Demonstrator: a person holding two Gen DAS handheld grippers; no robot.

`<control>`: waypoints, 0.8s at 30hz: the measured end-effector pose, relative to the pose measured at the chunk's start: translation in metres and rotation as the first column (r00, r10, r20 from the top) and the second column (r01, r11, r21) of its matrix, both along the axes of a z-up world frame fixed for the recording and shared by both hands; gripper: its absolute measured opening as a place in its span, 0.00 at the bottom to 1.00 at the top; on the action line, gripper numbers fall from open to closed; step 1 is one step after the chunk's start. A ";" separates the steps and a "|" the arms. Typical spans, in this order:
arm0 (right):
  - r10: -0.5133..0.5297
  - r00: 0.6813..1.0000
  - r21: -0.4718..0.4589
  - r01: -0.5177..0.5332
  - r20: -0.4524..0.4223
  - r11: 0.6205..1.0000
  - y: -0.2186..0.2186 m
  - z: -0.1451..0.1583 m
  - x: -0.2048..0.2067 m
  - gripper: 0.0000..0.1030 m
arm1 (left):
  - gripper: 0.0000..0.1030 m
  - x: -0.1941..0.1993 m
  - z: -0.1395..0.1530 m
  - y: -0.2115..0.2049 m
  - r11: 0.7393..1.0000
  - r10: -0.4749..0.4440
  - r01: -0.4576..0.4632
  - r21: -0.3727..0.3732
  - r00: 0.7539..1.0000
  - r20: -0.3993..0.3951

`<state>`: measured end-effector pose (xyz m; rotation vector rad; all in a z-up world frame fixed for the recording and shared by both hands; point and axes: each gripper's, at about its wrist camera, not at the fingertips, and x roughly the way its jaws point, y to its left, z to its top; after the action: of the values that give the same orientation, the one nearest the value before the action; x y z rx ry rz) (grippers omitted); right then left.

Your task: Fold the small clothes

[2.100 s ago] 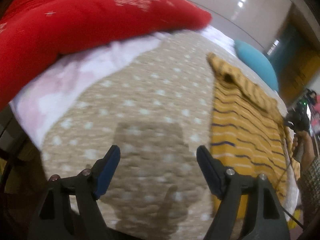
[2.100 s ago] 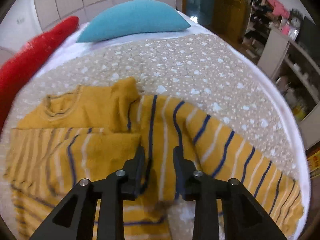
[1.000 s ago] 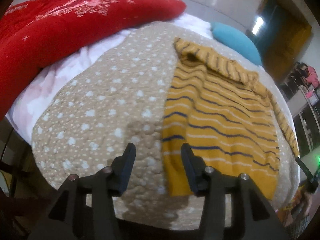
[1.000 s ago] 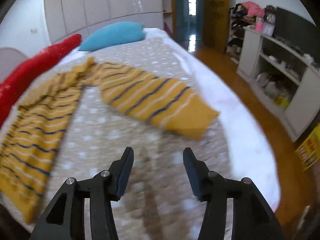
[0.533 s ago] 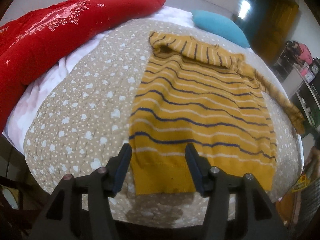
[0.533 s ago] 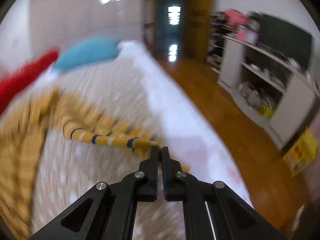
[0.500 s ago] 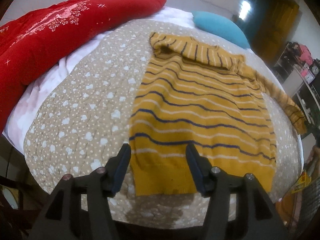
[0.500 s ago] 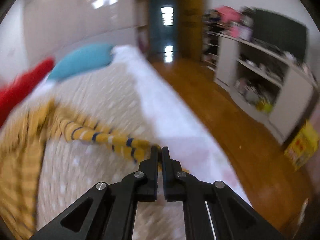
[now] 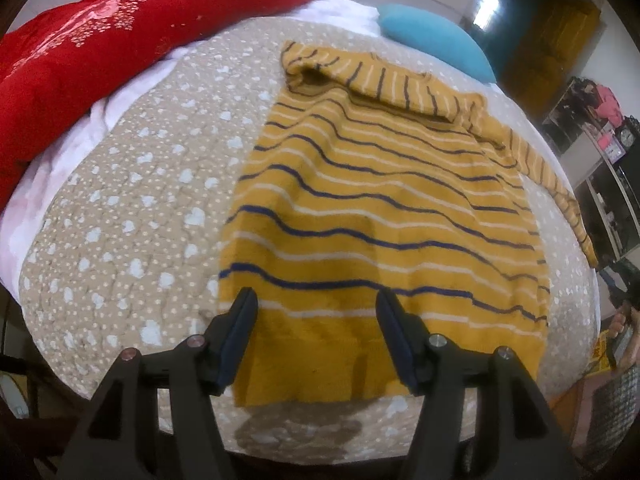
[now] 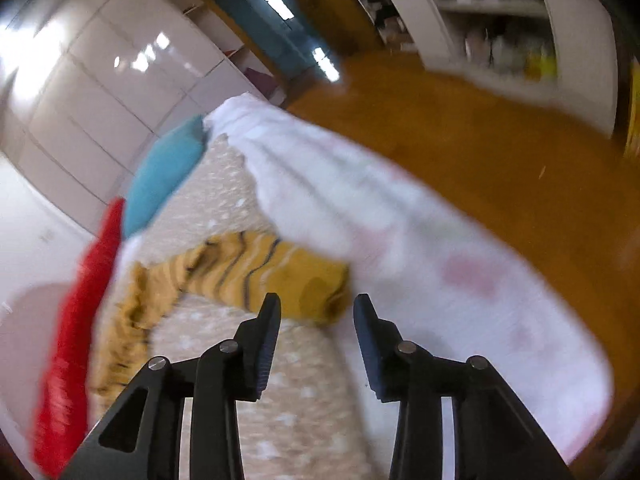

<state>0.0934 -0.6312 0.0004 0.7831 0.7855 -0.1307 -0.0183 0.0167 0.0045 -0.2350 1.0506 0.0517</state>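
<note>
Left wrist: sweater point(image 9: 384, 216) flat, hem near, collar far.

1. A bed point(image 9: 120, 208) covered by a beige quilt dotted with white hearts, over a white sheet point(image 10: 400, 240).
2. A mustard sweater point(image 9: 380, 216) with navy and white stripes lies flat on the quilt, one sleeve point(image 10: 280, 276) stretched toward the bed's edge.
3. A red pillow point(image 9: 100, 40) and a teal pillow point(image 9: 436, 44) rest at the far end.
</note>
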 end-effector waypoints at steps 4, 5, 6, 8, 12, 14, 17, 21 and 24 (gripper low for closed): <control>-0.015 1.000 -0.043 0.015 0.003 0.999 0.007 0.001 0.029 0.54 | 0.59 0.000 0.003 -0.008 1.000 -0.020 0.020 0.012 1.000 -0.003; 0.004 1.000 -0.079 -0.004 0.001 0.997 0.010 0.004 0.040 0.58 | 0.59 0.000 0.004 -0.009 1.000 -0.021 0.021 0.017 1.000 -0.002; 0.045 0.999 -0.144 -0.047 -0.016 0.988 0.015 0.006 0.056 0.64 | 0.59 0.000 0.005 -0.009 1.000 -0.019 0.019 0.021 1.000 -0.001; 0.083 0.992 -0.284 -0.107 -0.095 0.953 0.026 0.001 0.084 0.64 | 0.60 -0.001 0.006 -0.009 1.000 -0.012 0.012 0.021 1.000 0.000; 0.159 0.972 -0.314 -0.208 -0.175 0.926 0.043 -0.015 0.101 0.37 | 0.62 -0.002 0.005 -0.008 1.000 0.000 0.000 0.024 1.000 -0.006; 0.201 0.965 -0.315 -0.246 -0.169 0.917 0.052 -0.011 0.095 0.04 | 0.63 0.000 0.004 -0.007 1.000 0.008 -0.008 0.024 1.000 -0.014; 0.217 0.960 -0.417 -0.272 -0.177 0.867 0.059 0.017 0.095 0.03 | 0.63 0.006 0.002 -0.006 1.000 0.015 -0.015 0.009 1.000 -0.024; 0.186 0.982 -0.550 -0.163 -0.014 0.819 0.055 0.095 0.081 0.03 | 0.63 0.006 0.007 -0.012 1.000 0.000 0.000 0.002 1.000 0.005; 0.225 0.974 -0.577 -0.162 0.040 0.801 0.070 0.113 0.055 0.04 | 0.63 0.006 0.006 -0.015 1.000 -0.010 0.010 -0.008 1.000 0.010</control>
<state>0.1487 -0.5612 0.1132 0.1304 0.6680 -0.1301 -0.0125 0.0021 0.0103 -0.2374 1.0426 0.0374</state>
